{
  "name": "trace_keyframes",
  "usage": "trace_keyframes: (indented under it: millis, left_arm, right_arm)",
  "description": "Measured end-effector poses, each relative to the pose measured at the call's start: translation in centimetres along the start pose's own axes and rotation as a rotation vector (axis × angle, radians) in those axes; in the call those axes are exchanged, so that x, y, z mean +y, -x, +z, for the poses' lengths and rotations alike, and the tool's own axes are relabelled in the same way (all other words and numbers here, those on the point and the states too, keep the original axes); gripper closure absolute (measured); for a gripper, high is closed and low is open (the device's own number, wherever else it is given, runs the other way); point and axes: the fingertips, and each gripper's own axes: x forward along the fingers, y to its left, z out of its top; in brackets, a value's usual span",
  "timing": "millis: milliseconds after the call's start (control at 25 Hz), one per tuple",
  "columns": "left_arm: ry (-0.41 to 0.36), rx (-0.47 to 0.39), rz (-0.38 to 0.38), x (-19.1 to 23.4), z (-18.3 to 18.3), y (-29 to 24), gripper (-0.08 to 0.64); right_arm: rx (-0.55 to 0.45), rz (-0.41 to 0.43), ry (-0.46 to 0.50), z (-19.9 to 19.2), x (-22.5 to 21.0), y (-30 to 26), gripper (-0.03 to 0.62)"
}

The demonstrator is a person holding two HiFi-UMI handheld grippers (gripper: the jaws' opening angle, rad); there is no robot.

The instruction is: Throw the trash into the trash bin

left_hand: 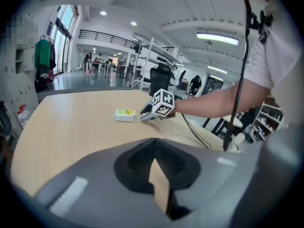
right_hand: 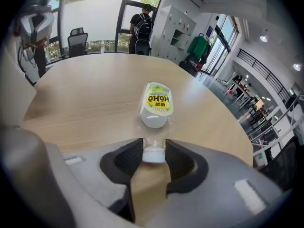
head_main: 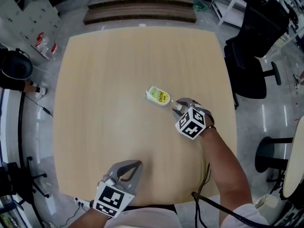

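Near the middle of the desk [head_main: 104, 70], somewhat toward its right edge: a small bottle [head_main: 158, 96] with a yellow-green label, lying on its side, white cap toward the near right corner. Clamped on that cap: right tool [right_hand: 154, 156], pads against both sides. By the near edge: left tool [head_main: 137, 164], jaws drawn together, empty.

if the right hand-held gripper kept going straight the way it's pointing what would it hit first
The plastic bottle: its white cap already sits between the jaws of the right hand-held gripper, and the pads seem to touch it.
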Motion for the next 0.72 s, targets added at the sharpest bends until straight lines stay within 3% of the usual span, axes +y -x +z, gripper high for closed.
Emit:
trace_keyframes:
  millis: [120, 320, 480, 720]
  left_arm:
    - [0.001, -0.006, 0.004, 0.1, 0.2, 0.1, 0.552]
    - [-0.01, -0.013, 0.0, -0.2, 0.1, 0.2, 0.552]
    - [-0.023, -0.026, -0.007, -0.3, 0.2, 0.4, 0.552]
    - [-0.069, -0.044, -0.061, -1.8, 0.5, 0.9, 0.552]
  right_arm:
    - [-0.006, 0.011, -0.025, 0.1, 0.5, 0.1, 0.443]
    - [-0.051, 0.006, -0.17, 0.9, 1.4, 1.3, 0.446]
    - [-0.096, -0.02, -0.234, 1.7, 2.3, 3.1, 0.448]
    - [-0.14, -0.034, -0.358, 1.5, 4.8, 5.7, 0.449]
